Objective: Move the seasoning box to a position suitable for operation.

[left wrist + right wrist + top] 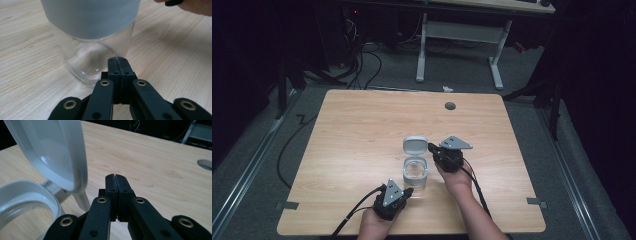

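A clear jar (415, 176) with a grey collar stands on the wooden table (357, 130), its hinged grey lid (415, 145) flipped open and standing upright behind it. My left gripper (408, 190) is shut with nothing in it, its tips right at the jar's near lower wall (92, 65). In the left gripper view the closed jaws (117, 60) point at the jar's base. My right gripper (431, 146) is shut and empty, just right of the open lid (55, 152). In the right gripper view its tips (115, 177) sit beside the lid's hinge, with the jar's rim (25, 192) at lower left.
A grey round cable hole (450, 106) sits near the table's far edge. Grey tape marks lie at the front left (287, 205) and front right (537, 202) corners. Beyond the table stand a white desk frame (459, 37) and floor cables (362, 65).
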`<state>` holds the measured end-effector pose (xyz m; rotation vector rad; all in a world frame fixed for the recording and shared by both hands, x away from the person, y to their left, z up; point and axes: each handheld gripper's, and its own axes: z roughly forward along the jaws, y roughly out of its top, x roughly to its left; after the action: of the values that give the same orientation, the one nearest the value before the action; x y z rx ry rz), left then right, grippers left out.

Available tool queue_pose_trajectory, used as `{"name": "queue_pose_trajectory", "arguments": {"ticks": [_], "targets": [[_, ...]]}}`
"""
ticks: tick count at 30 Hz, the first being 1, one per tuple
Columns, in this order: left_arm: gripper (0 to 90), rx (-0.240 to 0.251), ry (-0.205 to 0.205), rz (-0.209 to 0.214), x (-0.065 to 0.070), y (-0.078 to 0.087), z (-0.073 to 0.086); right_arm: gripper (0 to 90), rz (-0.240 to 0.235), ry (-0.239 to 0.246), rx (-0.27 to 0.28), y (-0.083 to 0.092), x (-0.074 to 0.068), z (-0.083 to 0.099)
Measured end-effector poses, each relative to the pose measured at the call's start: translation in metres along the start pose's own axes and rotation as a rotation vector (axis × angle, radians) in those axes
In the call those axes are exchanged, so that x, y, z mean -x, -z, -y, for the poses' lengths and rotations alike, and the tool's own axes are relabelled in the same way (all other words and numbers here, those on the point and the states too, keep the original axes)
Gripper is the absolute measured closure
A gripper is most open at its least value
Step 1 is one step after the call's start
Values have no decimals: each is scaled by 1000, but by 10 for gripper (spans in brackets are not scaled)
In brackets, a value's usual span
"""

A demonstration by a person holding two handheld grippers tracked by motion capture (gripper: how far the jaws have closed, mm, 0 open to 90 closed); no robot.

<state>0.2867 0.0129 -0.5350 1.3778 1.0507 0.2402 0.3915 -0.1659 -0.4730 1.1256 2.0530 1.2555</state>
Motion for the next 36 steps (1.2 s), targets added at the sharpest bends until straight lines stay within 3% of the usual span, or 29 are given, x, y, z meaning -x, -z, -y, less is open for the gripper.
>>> {"name": "queue_pose_trajectory", "arguments": {"ticks": [10,29,36], "targets": [[900,-2,0,-3,0,0,0,898,-16,7,48,5,-4,-14],[900,-5,-8,1,0,0,1,895,-37,56,50,23,-16,-8],[900,1,36,14,-2,1,-3,881,-22,47,45,27,-12,-2]]}}
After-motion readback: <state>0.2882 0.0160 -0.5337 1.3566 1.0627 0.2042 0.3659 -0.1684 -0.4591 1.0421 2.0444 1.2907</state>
